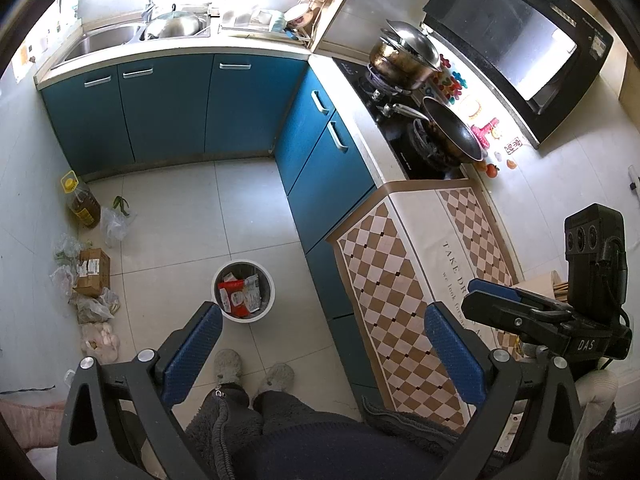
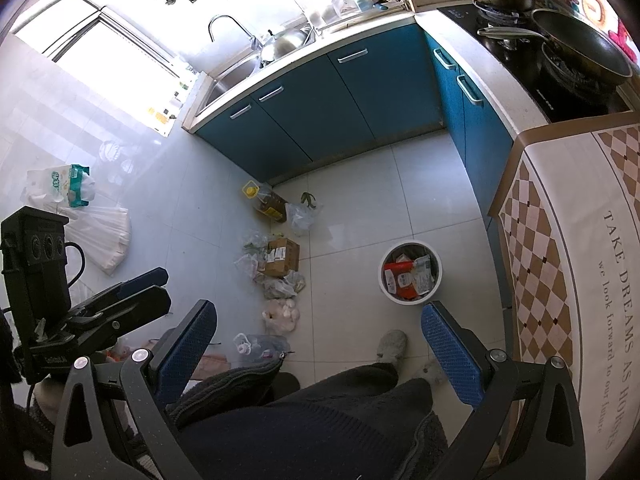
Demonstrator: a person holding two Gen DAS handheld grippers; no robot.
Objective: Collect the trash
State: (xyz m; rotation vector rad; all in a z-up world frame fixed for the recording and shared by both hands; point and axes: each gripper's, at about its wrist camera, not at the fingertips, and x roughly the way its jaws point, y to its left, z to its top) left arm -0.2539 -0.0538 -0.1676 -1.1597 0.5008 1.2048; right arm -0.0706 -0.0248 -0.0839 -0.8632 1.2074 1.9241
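A white round trash bin [image 1: 243, 291] stands on the tiled floor, holding red and white wrappers [image 1: 238, 294]. It also shows in the right wrist view [image 2: 410, 278]. My left gripper [image 1: 326, 354] is open and empty, held high above the floor, with the bin just beyond its left finger. My right gripper [image 2: 320, 356] is open and empty too, with the bin just left of its right finger. In the left wrist view the right gripper [image 1: 500, 304] appears at the right, over the checkered cloth.
Blue cabinets [image 1: 168, 108] and a counter with a checkered cloth [image 1: 404, 280] stand to the right. Along the left wall lie an oil bottle [image 1: 82, 200], a cardboard box [image 1: 93, 272] and several plastic bags [image 2: 280, 316]. The person's slippered feet [image 1: 230, 366] stand near the bin.
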